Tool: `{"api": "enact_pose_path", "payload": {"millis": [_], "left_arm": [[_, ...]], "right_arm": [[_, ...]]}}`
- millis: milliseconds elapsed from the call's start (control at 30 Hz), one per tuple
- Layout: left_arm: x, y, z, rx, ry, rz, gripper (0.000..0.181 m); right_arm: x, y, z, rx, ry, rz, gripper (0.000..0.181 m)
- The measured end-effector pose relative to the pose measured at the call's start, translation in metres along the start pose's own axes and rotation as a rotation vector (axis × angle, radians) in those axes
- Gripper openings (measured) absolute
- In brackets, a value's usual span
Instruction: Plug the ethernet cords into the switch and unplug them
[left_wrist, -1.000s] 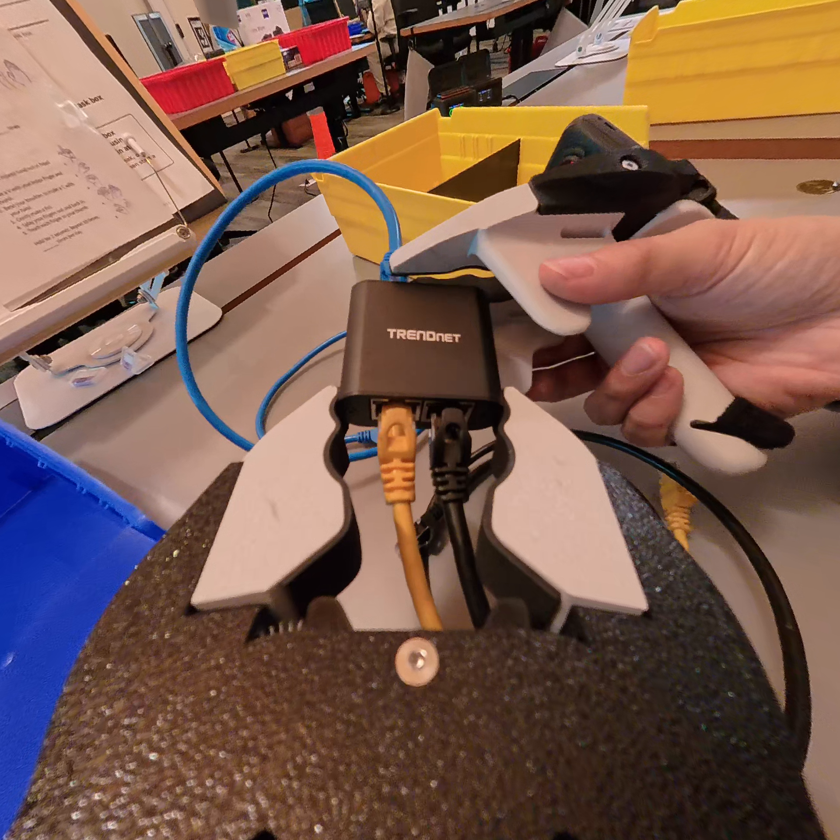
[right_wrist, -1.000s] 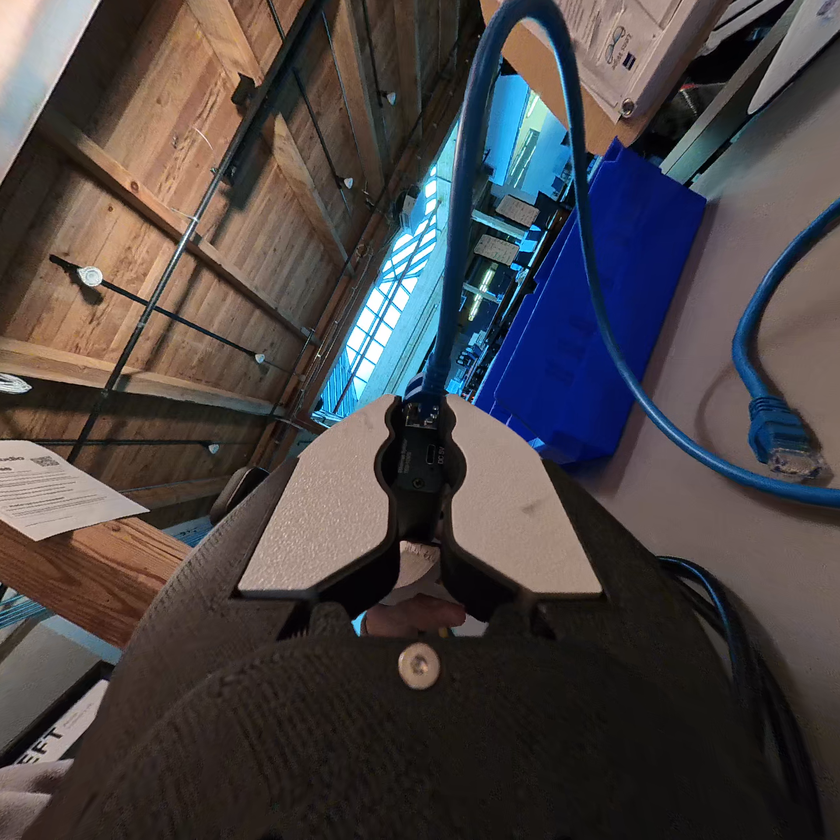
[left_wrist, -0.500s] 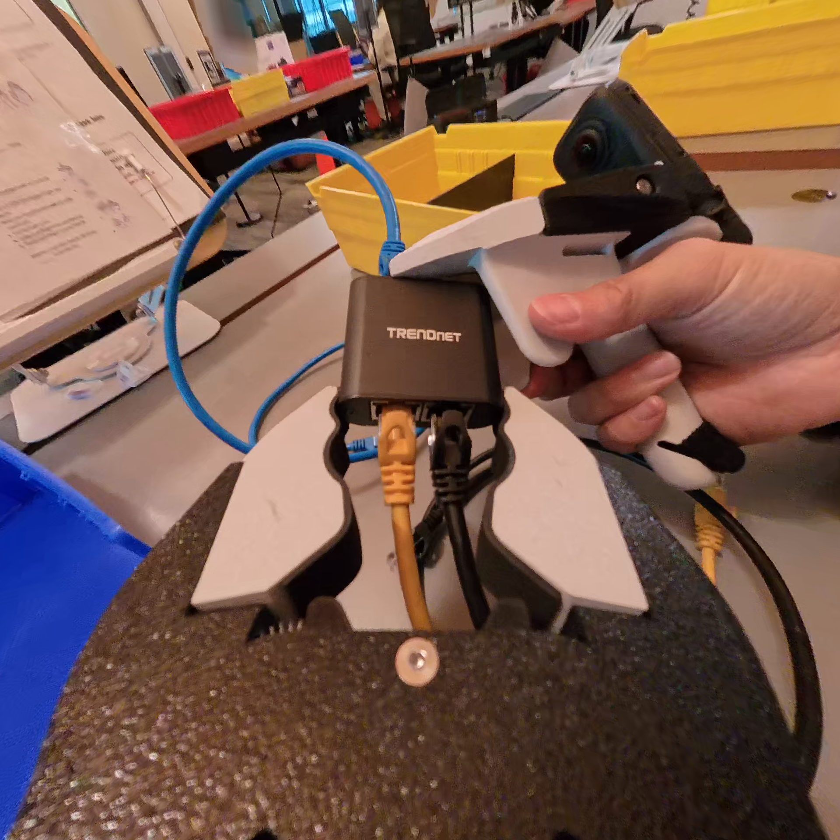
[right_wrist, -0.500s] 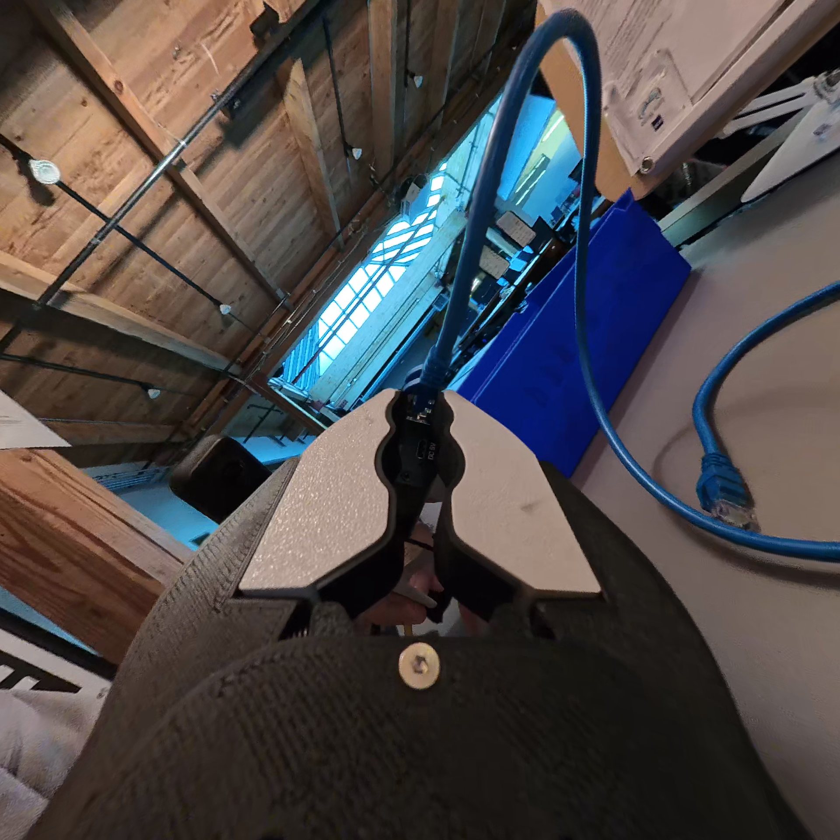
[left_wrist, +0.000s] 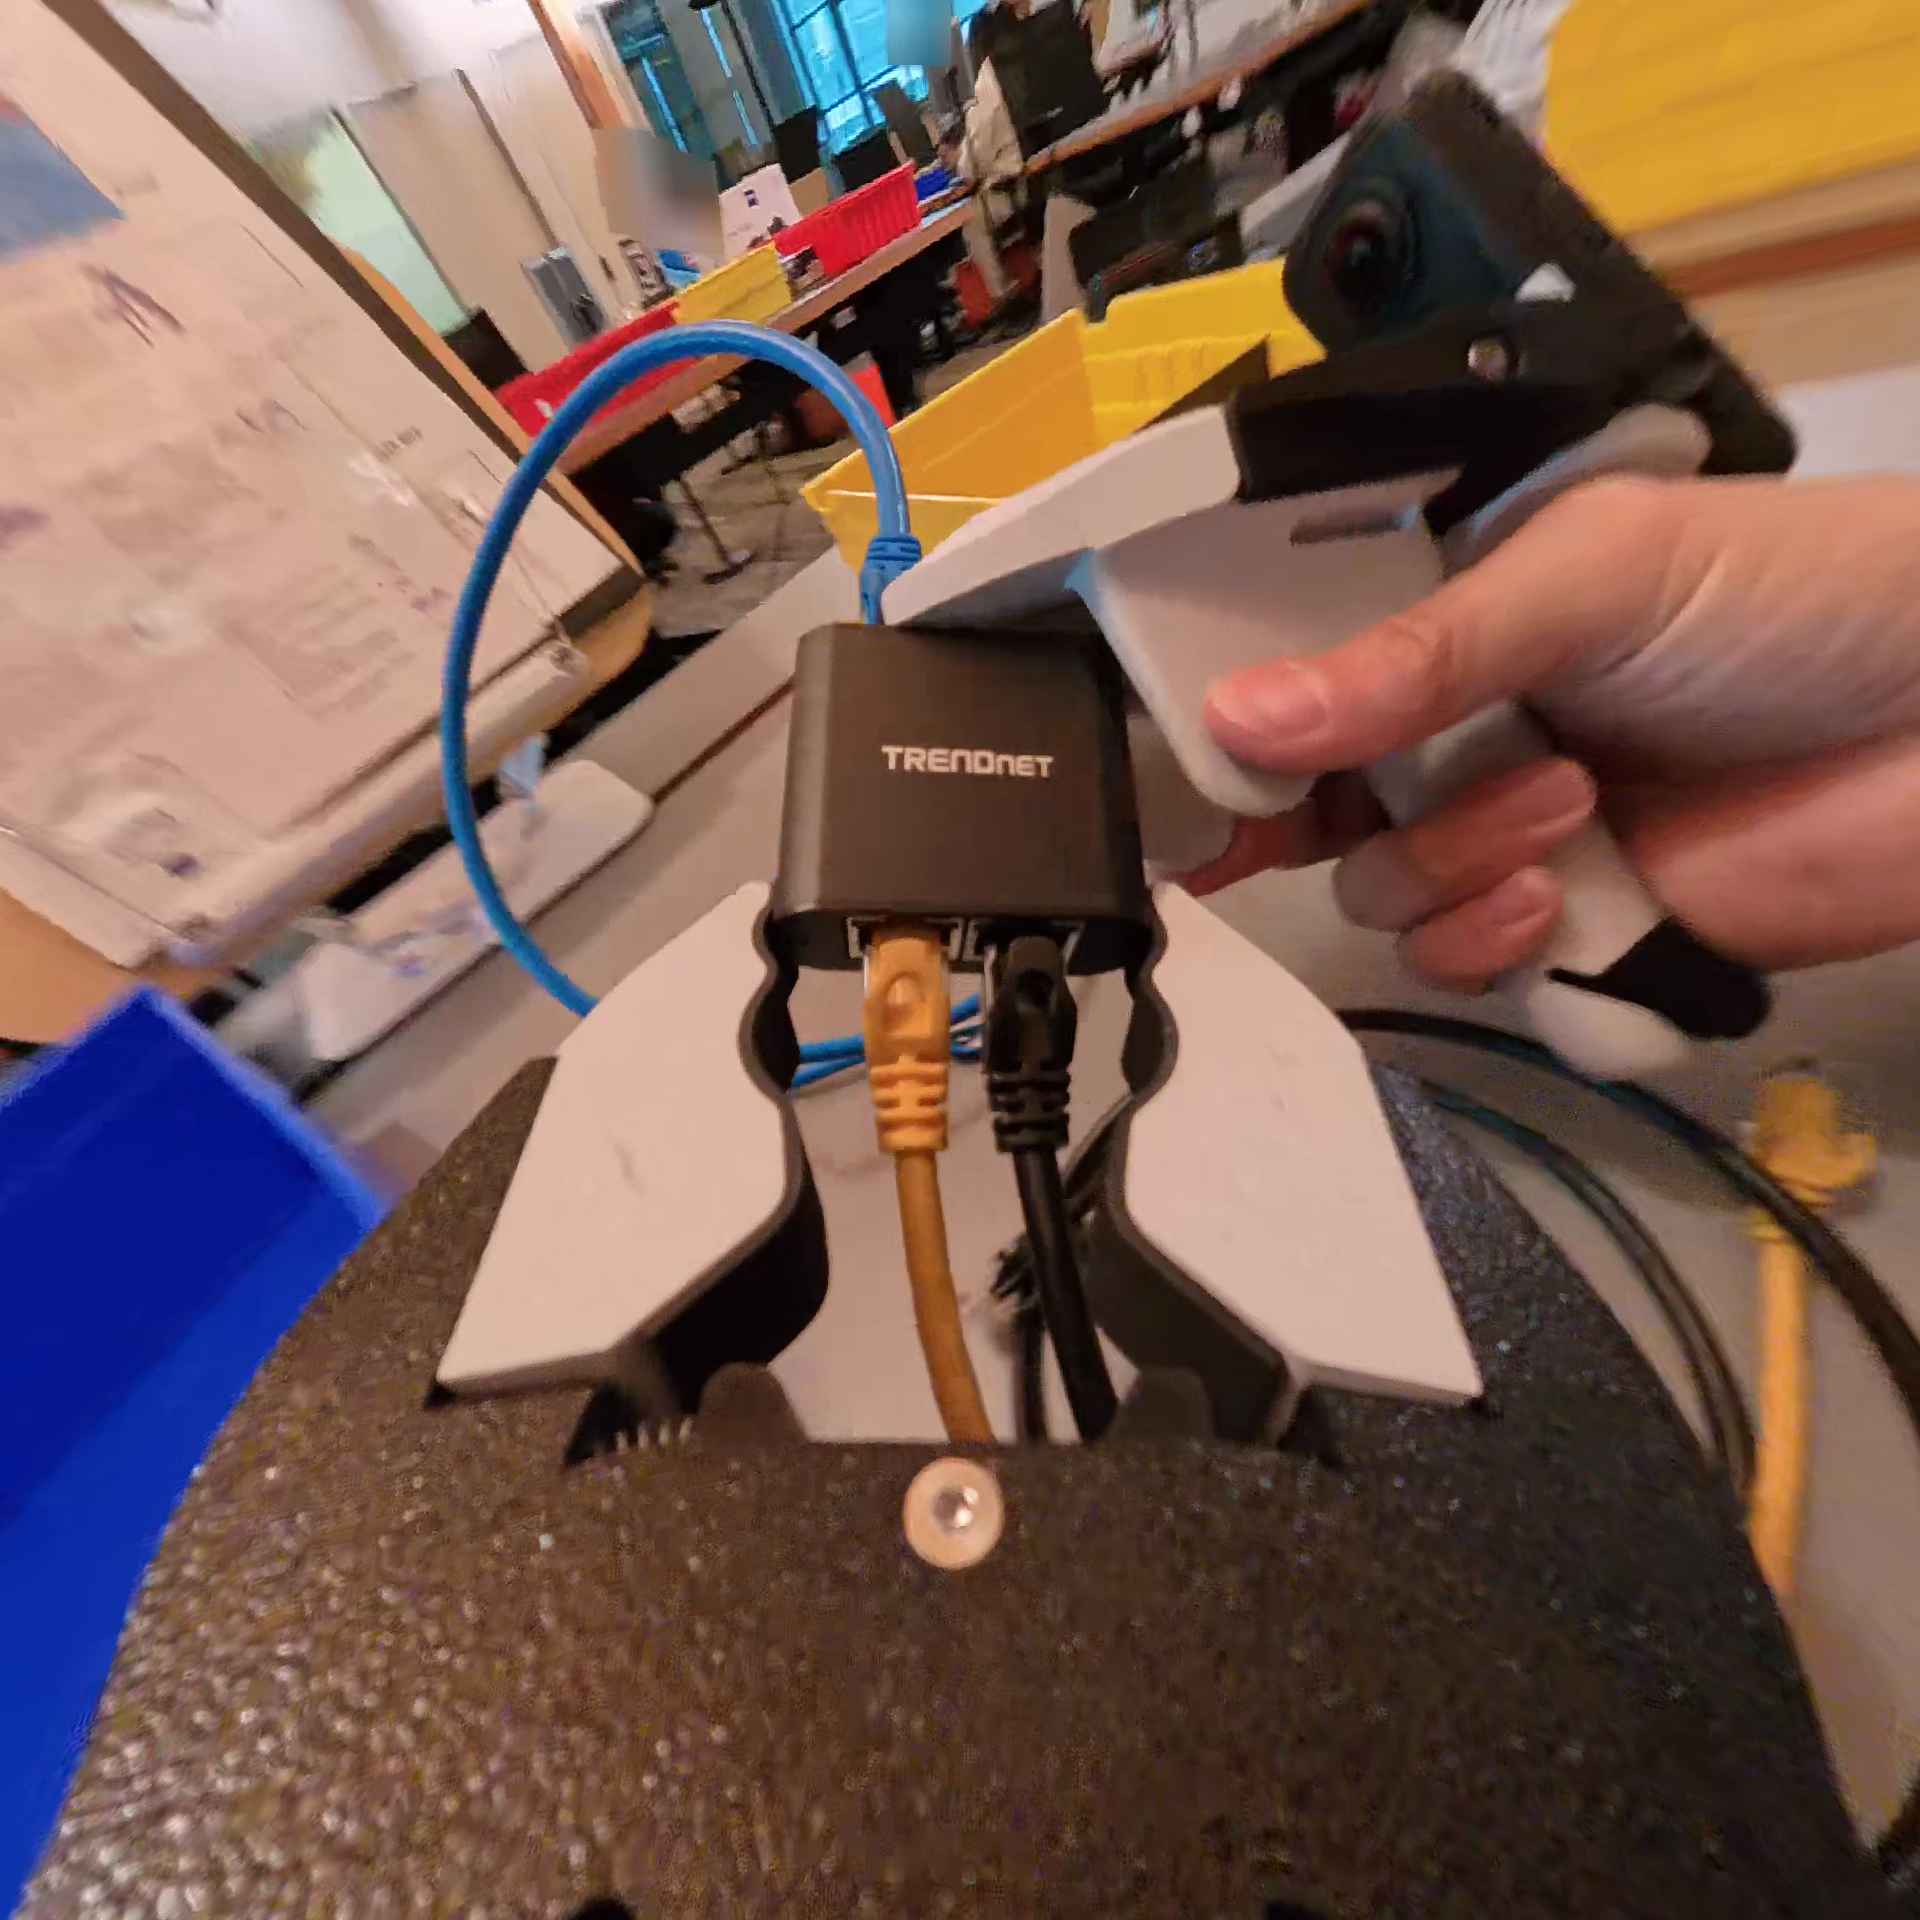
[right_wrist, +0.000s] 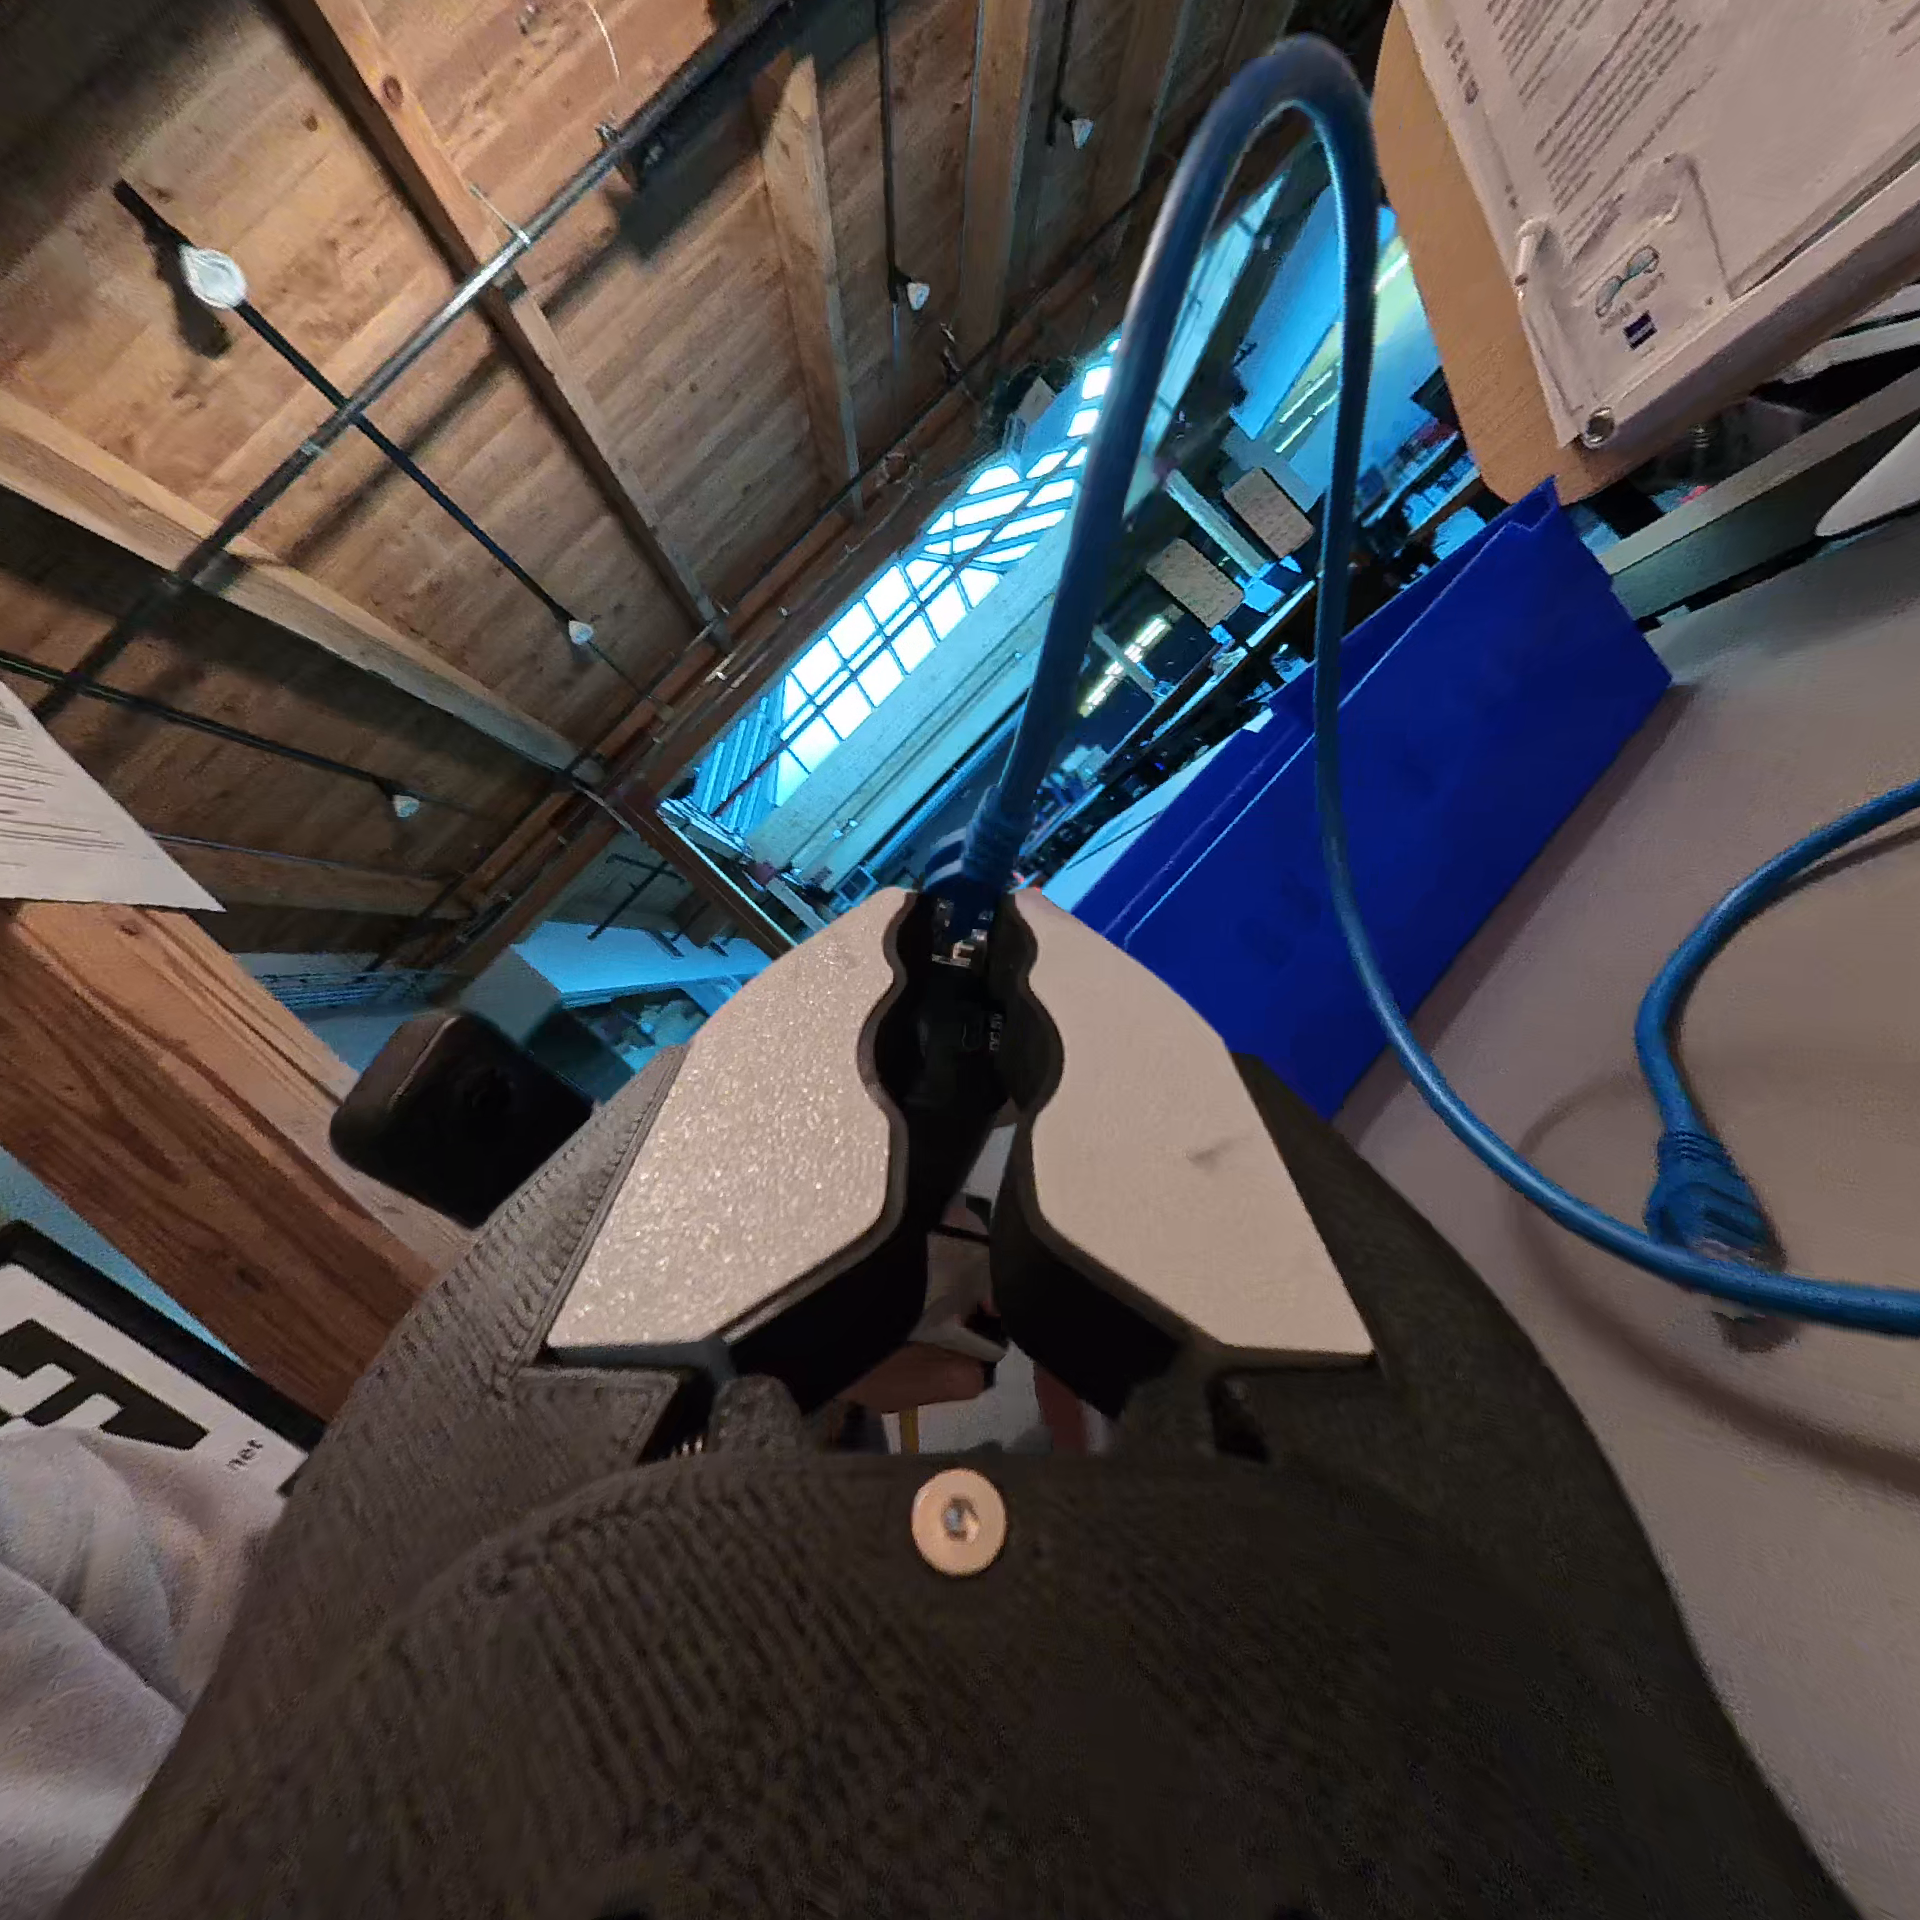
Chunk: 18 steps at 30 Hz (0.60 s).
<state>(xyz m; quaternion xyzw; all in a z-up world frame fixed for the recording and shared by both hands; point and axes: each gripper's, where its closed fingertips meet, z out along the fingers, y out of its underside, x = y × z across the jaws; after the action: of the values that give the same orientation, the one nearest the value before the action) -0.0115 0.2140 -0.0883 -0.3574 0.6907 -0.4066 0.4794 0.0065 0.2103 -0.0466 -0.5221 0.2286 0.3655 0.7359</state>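
My left tongs (left_wrist: 961, 961) clamp the small black metal switch (left_wrist: 961, 774) by its sides, above the counter (right_wrist: 1766, 935). My right tongs (right_wrist: 961, 940) are clamped on its far end, beside the blue ethernet cord (left_wrist: 468, 665). The orange cord (left_wrist: 909, 1049) and black cord (left_wrist: 1029, 1049) sit plugged in. I judge a steady, level hold best. The blue bin (left_wrist: 135, 1247) and yellow bin (left_wrist: 997, 436) crowd nearby.

A shared workshop or lab: long worktables (left_wrist: 904, 270) carrying red bins (left_wrist: 852, 218) and yellow bins (left_wrist: 727, 296) recede behind the near yellow bin (left_wrist: 987, 436). Overhead run exposed timber ceiling beams (right_wrist: 436, 312) and conduit, with tall gridded windows (right_wrist: 883, 665) beyond.
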Motion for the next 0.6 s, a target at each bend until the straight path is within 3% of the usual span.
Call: {"api": "enact_pose_path", "payload": {"millis": [133,200,267,433,500,600], "left_arm": [[0.000,-0.003,-0.002,0.018,0.016,-0.033,0.061],[0.005,0.002,-0.004,0.024,0.072,-0.121,0.061],[0.000,0.001,-0.007,0.070,0.070,-0.227,0.061],[-0.023,-0.004,-0.015,0.070,-0.001,-0.169,0.061],[-0.031,-0.001,-0.020,0.070,-0.019,-0.176,0.061],[-0.038,0.006,-0.023,0.060,-0.021,-0.213,0.061]], "right_arm": [[-0.002,-0.006,0.000,0.034,0.011,0.001,0.014],[0.007,-0.041,-0.017,0.160,0.028,0.022,0.013],[0.009,-0.058,-0.028,0.120,0.072,-0.105,0.013],[-0.059,-0.076,-0.030,-0.075,-0.043,-0.344,0.013],[-0.087,-0.091,-0.042,-0.076,-0.077,-0.474,0.013],[-0.110,-0.130,-0.070,0.044,-0.077,-0.532,0.013]]}}
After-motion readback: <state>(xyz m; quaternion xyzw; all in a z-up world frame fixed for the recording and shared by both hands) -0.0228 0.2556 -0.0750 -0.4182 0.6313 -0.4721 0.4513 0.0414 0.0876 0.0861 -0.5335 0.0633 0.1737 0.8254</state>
